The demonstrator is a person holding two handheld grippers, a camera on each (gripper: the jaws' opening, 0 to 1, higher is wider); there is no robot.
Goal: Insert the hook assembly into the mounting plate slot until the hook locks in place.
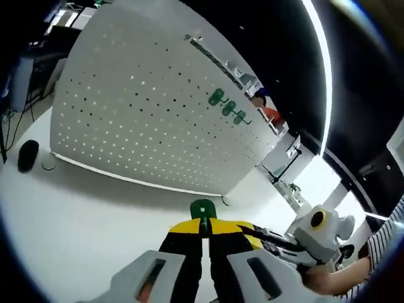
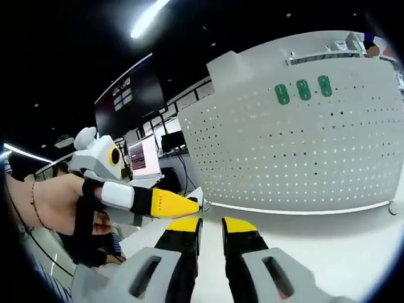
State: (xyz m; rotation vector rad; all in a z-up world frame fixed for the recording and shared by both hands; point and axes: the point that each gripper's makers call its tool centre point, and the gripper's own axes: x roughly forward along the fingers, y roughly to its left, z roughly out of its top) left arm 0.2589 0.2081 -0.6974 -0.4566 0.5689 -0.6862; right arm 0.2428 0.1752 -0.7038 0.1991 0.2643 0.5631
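You can read no text here. The small dark print on the yellow fingertip (image 2: 169,203) of the left gripper (image 2: 189,203) is too blurred to make out, and so is the lit screen (image 2: 144,156) far behind it.

matt white perforated board (image 1: 158,120); glossy green plastic hook (image 1: 202,211)
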